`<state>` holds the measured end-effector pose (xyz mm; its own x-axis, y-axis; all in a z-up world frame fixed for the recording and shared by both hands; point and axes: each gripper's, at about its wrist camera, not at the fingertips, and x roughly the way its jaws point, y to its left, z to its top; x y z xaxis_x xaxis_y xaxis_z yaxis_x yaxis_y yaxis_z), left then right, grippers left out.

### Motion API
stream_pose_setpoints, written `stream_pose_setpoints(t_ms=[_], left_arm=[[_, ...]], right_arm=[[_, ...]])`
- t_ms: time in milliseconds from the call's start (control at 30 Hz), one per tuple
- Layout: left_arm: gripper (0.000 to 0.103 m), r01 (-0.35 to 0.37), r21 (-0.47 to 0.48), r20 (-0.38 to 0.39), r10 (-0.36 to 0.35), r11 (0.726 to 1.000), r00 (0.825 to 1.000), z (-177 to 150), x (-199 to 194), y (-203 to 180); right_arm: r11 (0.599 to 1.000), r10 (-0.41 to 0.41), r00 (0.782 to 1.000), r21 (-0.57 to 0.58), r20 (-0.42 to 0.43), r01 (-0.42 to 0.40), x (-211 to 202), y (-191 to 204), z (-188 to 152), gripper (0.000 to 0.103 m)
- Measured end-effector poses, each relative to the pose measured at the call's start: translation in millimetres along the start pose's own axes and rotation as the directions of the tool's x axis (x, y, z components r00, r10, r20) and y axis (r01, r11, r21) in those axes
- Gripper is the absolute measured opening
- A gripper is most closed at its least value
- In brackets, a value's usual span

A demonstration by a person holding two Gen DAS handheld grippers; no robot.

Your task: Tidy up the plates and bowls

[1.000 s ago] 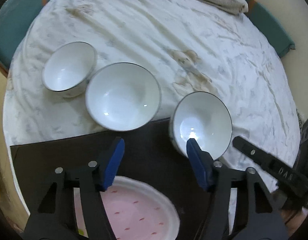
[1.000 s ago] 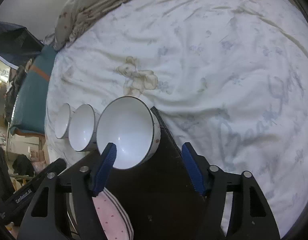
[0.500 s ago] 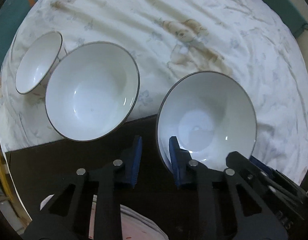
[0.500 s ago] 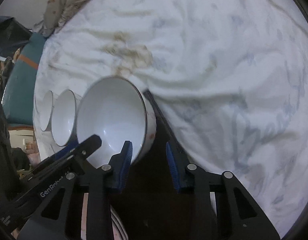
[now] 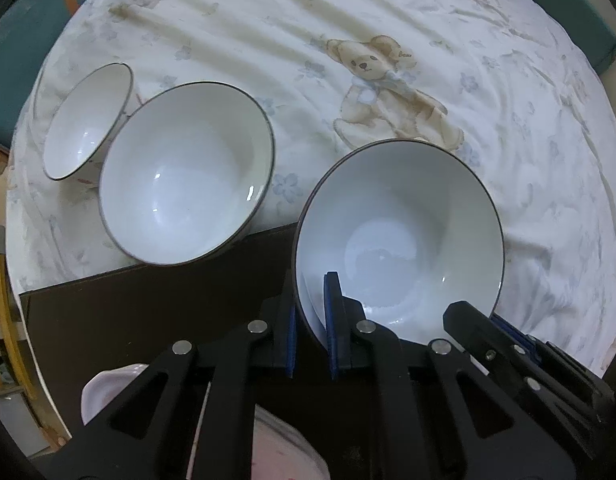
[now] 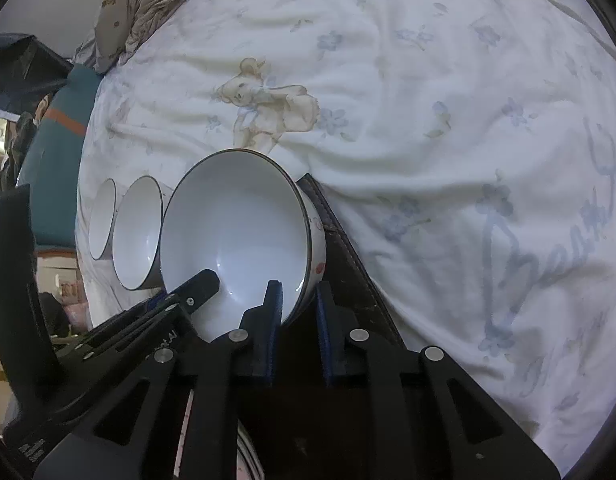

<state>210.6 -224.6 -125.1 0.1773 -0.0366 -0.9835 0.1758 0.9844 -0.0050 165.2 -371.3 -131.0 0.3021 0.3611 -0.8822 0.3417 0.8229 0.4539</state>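
bowl (image 5: pixel 400 236): glossy white, round, dark-rimmed | left tool (image 5: pixel 311 320): pinching its rim | right tool (image 6: pixel 296 320): pinching its rim

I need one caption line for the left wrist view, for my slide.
Left gripper pinches the near rim of a white, dark-rimmed ceramic bowl; right gripper grips its other side.

A second ago both my grippers stood wide open above the nearest bowl (image 5: pixel 400 236). Now my left gripper (image 5: pixel 311 318) has come lower and its jaws have closed on the near left part of the rim, one pad inside and one outside. My right gripper (image 6: pixel 297 316) has also come down and closed on the right side of the same rim. In both views this bowl now looks bigger, and the pink plate (image 5: pixel 108 384) is almost hidden behind the left gripper.
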Motion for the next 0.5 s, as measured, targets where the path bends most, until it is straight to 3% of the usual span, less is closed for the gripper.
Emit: stream_pose_setpoints(t_ms=[500], left_arm=[[0.013,-0.034,-0.001,0.096,0.034,0.999,0.995,-27,-62,23]], right_arm=[[0.990,0.106,0.994,-0.098,0.036,-0.102,-27,32,-13,0.014]])
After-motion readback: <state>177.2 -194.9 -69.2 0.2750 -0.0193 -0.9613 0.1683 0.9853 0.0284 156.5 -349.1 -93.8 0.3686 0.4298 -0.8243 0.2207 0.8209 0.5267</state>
